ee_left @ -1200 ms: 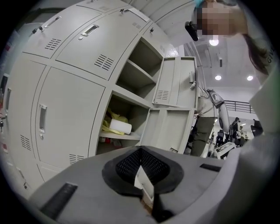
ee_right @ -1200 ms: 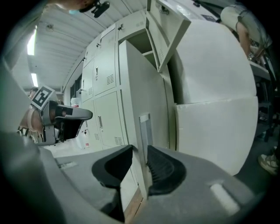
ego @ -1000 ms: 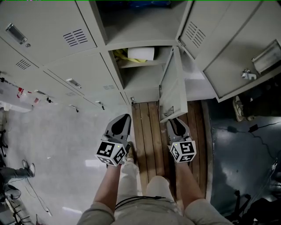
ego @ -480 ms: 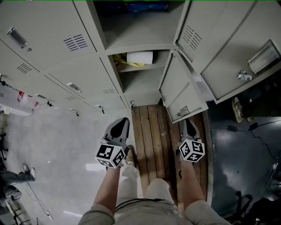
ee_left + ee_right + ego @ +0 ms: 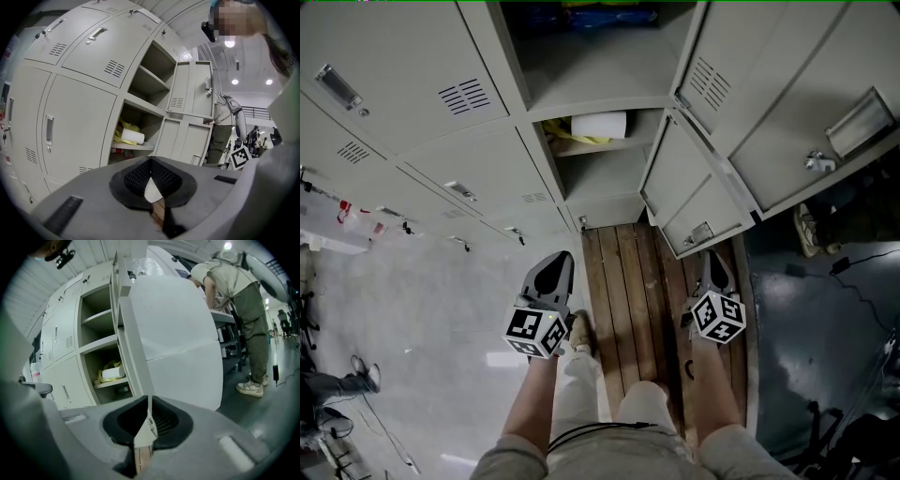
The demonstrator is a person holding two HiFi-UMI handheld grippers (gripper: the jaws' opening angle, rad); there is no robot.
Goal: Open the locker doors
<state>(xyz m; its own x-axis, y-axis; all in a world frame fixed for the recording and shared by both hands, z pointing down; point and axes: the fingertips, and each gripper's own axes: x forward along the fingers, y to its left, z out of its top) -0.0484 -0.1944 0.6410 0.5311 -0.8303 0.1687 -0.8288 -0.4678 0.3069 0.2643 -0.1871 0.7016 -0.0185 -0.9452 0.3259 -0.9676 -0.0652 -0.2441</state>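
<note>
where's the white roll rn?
Head view, top centre: the white roll lies on the open locker's shelf, on yellow cloth, just left of the swung-open lower door.

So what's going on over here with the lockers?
A person stands at the lockers with a gripper in each hand. The right gripper has jaws that have just been closing and seem pinched on the edge of the lower locker door, which stands wide open below the upper door, also open. A paper roll lies on the shelf inside. The left gripper hangs shut and empty, clear of the lockers.
</note>
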